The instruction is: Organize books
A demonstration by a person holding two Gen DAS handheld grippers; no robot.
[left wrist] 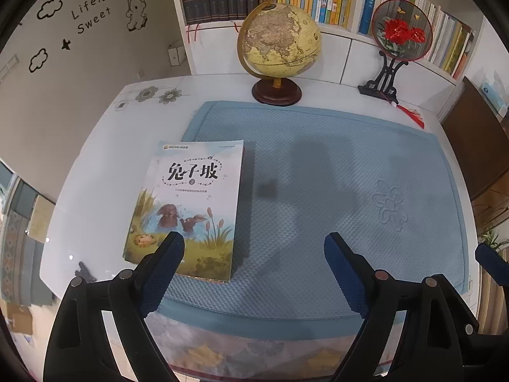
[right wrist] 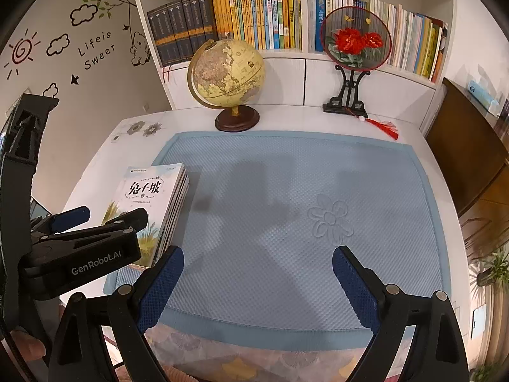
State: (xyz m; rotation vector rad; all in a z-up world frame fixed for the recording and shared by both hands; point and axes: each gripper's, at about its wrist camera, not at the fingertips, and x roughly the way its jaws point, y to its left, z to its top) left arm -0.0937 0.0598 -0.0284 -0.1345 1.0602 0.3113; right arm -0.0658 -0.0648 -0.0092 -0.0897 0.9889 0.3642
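At the left edge of the bench (right wrist: 95, 172) lies the stack of books (right wrist: 159, 203), squared up, its top cover showing rabbits in a pond; it sits half on the blue mat (right wrist: 286, 191) and half on the bare white surface. The left hand-held gripper (left wrist: 254, 251) hangs above the stack's near end with its jaws wide and nothing between them — one blue pad overlaps the cover in the left wrist view, though whether it touches I cannot tell. To its right, the right hand-held gripper (right wrist: 257, 264) is also spread wide and empty, poised over open mat well apart from the books.

Judging from this, the stack looks already gathered, so the risk lies in any further nudge: a pad catching the glossy top cover could slide that book off the ones below and undo the alignment, and a push toward the left could carry the pile to the bench edge. A lift of the whole pile by one end would likely let the lower books sag or slip out.

Further back stand a globe (right wrist: 227, 73) and, right of it, an embroidered fan on a stand (right wrist: 354, 41) — a careless sweep could topple either. Behind them the bookshelf (right wrist: 303, 16) holds its compartments packed with upright books: dark volumes leftmost, yellow spines next, mixed pale ones at right.
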